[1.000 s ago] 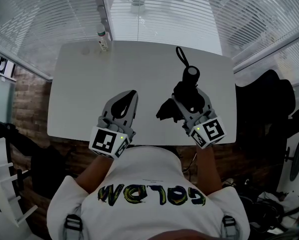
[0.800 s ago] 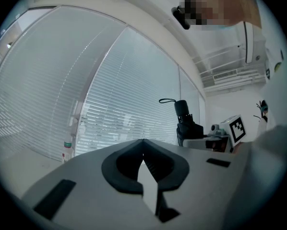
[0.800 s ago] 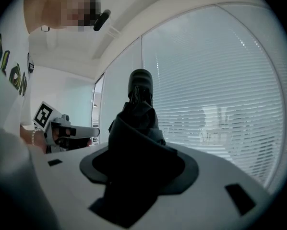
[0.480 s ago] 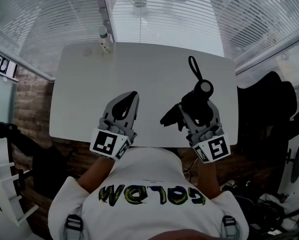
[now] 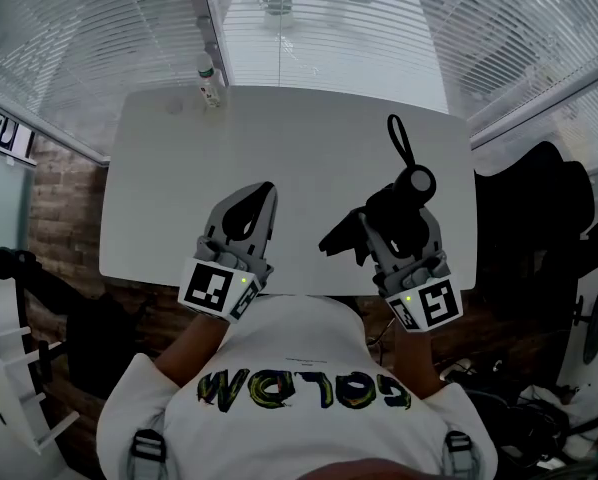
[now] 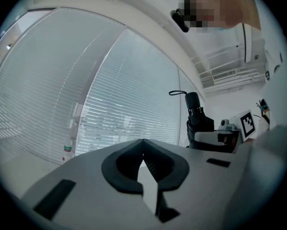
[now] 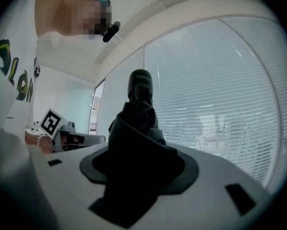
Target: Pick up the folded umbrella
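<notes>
Head view looks down on the right hand-held gripper (image 5: 395, 218), which is clamped across the dark body of the folded umbrella (image 5: 415, 182). The umbrella's handle end and wrist strap (image 5: 399, 138) reach out ahead of the jaws, and a loose fold of canopy (image 5: 335, 236) sticks out to the gripper's left. The umbrella seems to be raised off the white surface (image 5: 279, 138), though this angle does not show the gap for certain. To finish the lift well, I judge the grip should stay firm and even. The pads bear on soft, bunched fabric rather than on the rigid shaft, so the bundle could creep or twist if the pressure eases. A straight, slow rise with the gripper held level should stop the heavier handle end from tipping forward, and the hanging strap and loose fold need to clear the edge of the surface. In the right gripper view the jaws of the right hand-held gripper (image 7: 139, 163) stand partly apart, about midway. The folded umbrella (image 7: 139, 116) fills the whole space between them and runs on beyond the tips. The left hand-held gripper (image 5: 263, 194) hangs to the left of the loaded one, well apart from the umbrella. In its own view the left hand-held gripper (image 6: 143, 147) has its jaw tips pressed together with nothing between them.
</notes>
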{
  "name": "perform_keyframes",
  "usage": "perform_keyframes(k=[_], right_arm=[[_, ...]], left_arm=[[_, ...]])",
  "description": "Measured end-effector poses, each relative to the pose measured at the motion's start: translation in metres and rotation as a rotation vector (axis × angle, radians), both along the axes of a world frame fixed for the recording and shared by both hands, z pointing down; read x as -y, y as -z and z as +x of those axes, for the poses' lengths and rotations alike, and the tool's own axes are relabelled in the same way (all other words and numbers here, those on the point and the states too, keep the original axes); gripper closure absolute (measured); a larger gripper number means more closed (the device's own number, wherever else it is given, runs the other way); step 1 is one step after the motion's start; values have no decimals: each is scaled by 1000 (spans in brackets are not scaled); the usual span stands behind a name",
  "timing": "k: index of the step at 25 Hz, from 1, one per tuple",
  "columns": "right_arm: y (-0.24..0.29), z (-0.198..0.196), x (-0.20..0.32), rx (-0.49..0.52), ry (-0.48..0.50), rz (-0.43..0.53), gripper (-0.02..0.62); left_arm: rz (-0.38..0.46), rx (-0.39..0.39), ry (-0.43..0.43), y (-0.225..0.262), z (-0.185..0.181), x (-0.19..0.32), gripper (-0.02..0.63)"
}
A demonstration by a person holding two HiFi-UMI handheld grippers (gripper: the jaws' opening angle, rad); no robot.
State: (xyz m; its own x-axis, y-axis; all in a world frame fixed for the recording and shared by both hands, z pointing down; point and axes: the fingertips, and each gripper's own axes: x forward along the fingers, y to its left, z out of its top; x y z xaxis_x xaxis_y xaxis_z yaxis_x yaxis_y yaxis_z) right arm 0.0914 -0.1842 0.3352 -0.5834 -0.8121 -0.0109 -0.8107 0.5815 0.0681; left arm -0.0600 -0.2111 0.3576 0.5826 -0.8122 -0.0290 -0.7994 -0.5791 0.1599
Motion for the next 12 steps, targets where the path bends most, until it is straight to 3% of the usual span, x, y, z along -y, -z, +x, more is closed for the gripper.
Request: perform_keyframes(k=[12], right_arm=[[2,1,0,5,-8,0,365]], left_arm=[[2,2,-5,3,-2,-2,595]])
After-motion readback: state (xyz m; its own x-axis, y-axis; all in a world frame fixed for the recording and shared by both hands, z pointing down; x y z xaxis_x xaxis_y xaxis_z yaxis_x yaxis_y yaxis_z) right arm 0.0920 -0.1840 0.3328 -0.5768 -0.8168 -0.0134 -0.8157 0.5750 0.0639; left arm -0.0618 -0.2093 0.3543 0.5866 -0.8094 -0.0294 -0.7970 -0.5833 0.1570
